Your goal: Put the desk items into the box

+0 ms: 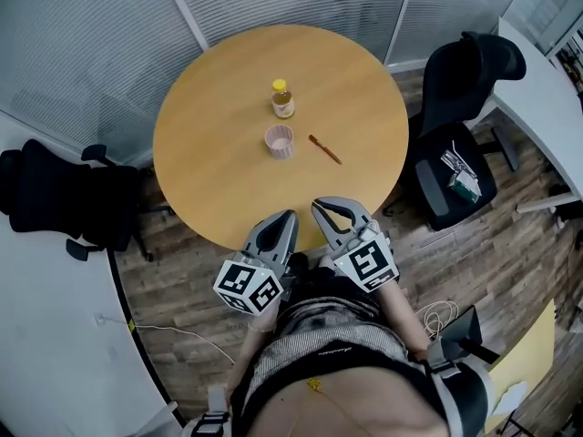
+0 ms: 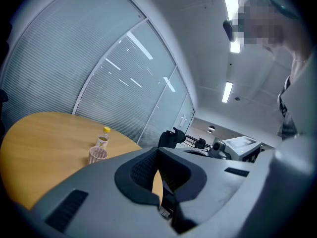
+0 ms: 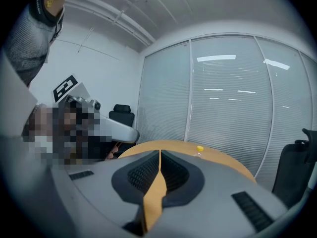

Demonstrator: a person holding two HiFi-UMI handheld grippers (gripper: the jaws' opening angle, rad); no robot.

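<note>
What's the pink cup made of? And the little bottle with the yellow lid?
The pink cup looks like thin plastic: ribbed sides, slightly see-through. The bottle seems clear plastic or glass, I can't tell which; brownish contents show through it.

You had a tan wood table (image 1: 209,157), yellow-capped bottle (image 1: 282,99), pink ribbed cup (image 1: 280,141), brown stick (image 1: 324,149), black chair (image 1: 55,198), grey left gripper (image 1: 288,217) and right gripper (image 1: 321,206) with black-and-white square markers.

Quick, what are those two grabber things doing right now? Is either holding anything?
Left gripper: closed, holding nothing.
Right gripper: closed, holding nothing.
</note>
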